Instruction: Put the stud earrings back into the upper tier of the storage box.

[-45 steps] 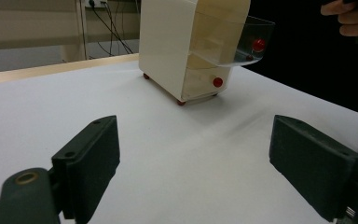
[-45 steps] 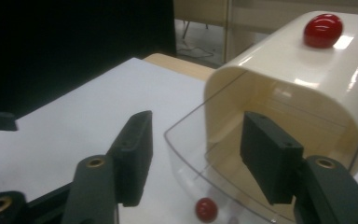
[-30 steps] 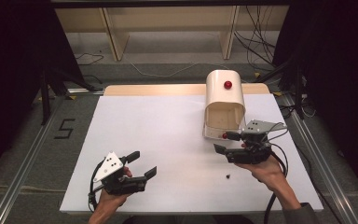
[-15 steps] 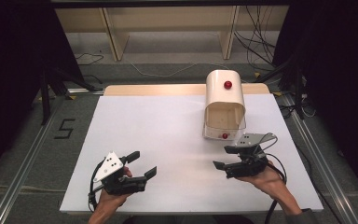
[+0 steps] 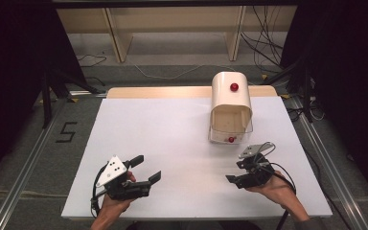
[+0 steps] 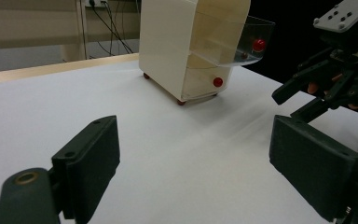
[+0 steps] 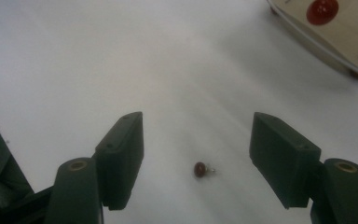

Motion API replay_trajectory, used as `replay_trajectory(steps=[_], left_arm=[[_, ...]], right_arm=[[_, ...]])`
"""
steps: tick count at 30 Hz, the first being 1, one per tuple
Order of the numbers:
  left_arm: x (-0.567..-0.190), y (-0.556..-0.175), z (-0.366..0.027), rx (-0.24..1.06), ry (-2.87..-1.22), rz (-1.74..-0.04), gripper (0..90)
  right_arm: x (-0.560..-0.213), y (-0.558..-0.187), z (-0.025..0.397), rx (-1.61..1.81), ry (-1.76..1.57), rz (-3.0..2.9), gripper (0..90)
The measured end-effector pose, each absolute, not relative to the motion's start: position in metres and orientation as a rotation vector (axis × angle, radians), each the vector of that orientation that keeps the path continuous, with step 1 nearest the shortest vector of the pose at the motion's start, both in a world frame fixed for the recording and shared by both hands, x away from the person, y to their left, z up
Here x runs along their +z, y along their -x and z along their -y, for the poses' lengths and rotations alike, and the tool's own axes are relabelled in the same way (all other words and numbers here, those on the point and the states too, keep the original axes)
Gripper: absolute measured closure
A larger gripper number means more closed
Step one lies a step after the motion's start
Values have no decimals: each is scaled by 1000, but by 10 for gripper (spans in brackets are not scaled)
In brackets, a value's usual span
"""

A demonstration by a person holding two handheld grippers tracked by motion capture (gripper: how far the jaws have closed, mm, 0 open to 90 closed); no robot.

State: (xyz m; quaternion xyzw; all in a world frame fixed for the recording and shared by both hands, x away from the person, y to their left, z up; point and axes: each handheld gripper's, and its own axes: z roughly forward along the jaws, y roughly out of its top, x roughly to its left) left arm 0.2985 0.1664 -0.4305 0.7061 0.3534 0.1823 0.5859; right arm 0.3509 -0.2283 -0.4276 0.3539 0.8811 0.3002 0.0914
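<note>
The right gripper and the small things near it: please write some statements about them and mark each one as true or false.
1. The right gripper is shut on the small bead. False: its jaws stand wide apart and the bead lies loose on the table between them.
2. The cream box has a red knob on top. True.
3. The left gripper is open and holds nothing. True.
4. The box stands on the left half of the table. False: it stands on the right half, toward the far edge.
5. The clear flap of the box is lifted open. True, as the left gripper view shows.
</note>
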Motion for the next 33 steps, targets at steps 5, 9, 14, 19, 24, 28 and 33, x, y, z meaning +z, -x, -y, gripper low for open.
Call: replay_trajectory(steps=[5,9,14,19,24,28,33], left_arm=[[-431,-299,-166,425,-1646,-824,159],[-430,-299,-166,425,-1647,-824,159],[-431,-299,-166,425,-1647,-825,159],[-430,-299,-166,425,-1646,-824,159],[-431,-299,-166,425,-1647,-824,159],[-431,-299,-166,425,-1646,-824,159],[-430,-299,-166,426,-1647,-823,159]], right_arm=[[-435,-354,229,845,-1086,-2624,384],[-442,-356,230,803,-1118,-2633,395],[-448,-359,231,769,-1143,-2640,418],[-453,-360,230,737,-1144,-2657,444],[-457,-359,228,701,-1132,-2683,478],[-458,-359,225,690,-1136,-2699,527],[-461,-358,223,664,-1130,-2715,567]])
